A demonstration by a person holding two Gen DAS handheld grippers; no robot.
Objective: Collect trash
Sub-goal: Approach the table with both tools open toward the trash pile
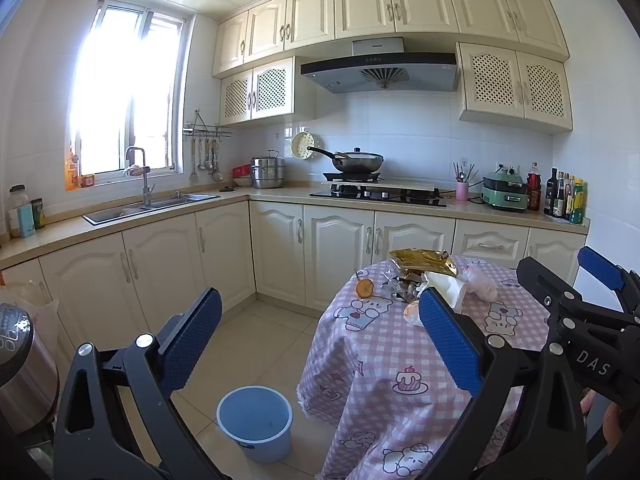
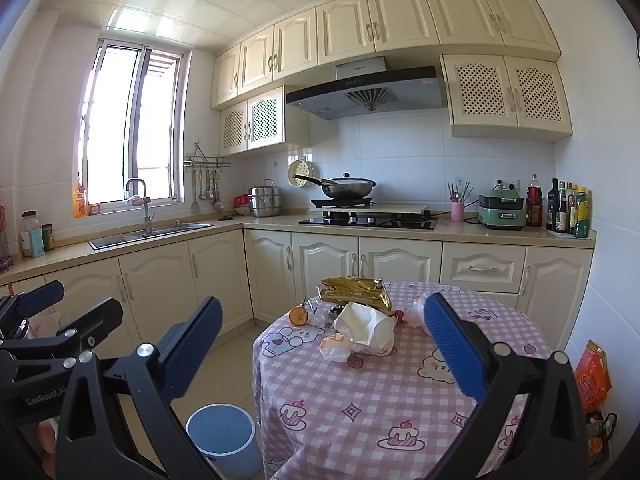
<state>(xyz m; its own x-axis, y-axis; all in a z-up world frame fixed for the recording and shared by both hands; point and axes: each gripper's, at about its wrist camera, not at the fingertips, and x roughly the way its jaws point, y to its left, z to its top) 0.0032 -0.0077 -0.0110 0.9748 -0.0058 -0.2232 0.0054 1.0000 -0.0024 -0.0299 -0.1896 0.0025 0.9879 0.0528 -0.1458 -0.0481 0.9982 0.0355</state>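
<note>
We see a round surface (image 2: 400, 400) in pink checked cloth, a blue plastic bin (image 1: 256, 420) on the floor beside it, then a crumpled gold foil bag (image 2: 356, 294), white paper wrapper (image 2: 366, 326), perhaps a dried orange slice (image 2: 298, 316). Left gripper (image 1: 320, 340) and right gripper (image 2: 322, 348) hover, fingers apart.

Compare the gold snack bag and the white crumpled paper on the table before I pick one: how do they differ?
The gold snack bag is shiny foil with print; the white crumpled paper is matte and plain. The bag lies at the far side of the pile, fairly flat; the paper sits nearer, bunched up and taller. Both rest on the pink checked tablecloth, untouched by either gripper.
</note>
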